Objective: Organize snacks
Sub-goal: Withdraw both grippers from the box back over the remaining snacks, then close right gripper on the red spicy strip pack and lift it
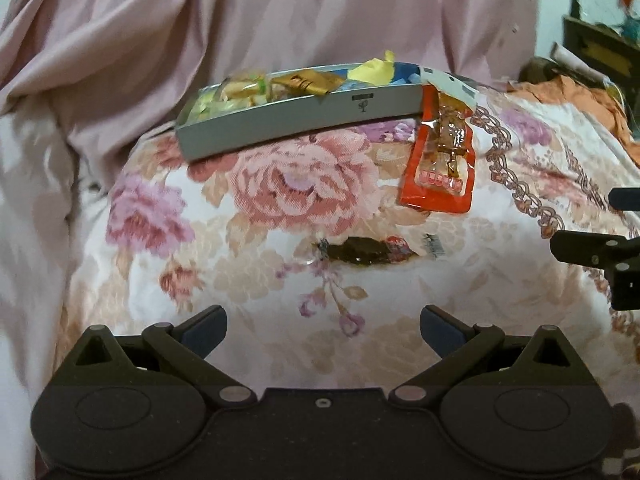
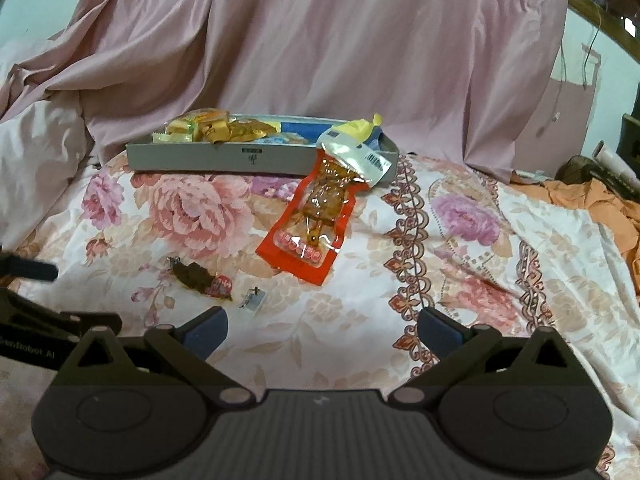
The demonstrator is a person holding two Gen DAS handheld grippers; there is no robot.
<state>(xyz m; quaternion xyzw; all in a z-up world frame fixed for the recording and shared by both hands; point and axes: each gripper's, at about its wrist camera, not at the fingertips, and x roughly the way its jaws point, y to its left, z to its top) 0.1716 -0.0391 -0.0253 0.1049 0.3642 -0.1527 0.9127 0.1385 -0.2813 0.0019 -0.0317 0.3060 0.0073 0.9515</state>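
A grey tray (image 1: 304, 120) (image 2: 208, 162) holding several wrapped snacks sits at the back of the floral bedspread. A red snack pouch (image 1: 440, 156) (image 2: 316, 220) leans from the bedspread up onto the tray's right end. A small clear packet with a dark brown snack (image 1: 368, 250) (image 2: 202, 276) lies flat on the bedspread, nearer to me. My left gripper (image 1: 323, 326) is open and empty, a little short of the dark packet. My right gripper (image 2: 323, 326) is open and empty, below and to the right of that packet.
Pink draped cloth (image 2: 320, 48) hangs behind the tray. Orange cloth (image 2: 592, 200) and clutter lie at the far right. The right gripper's body shows at the right edge of the left wrist view (image 1: 600, 252); the left gripper's body shows at the left edge of the right wrist view (image 2: 48, 320).
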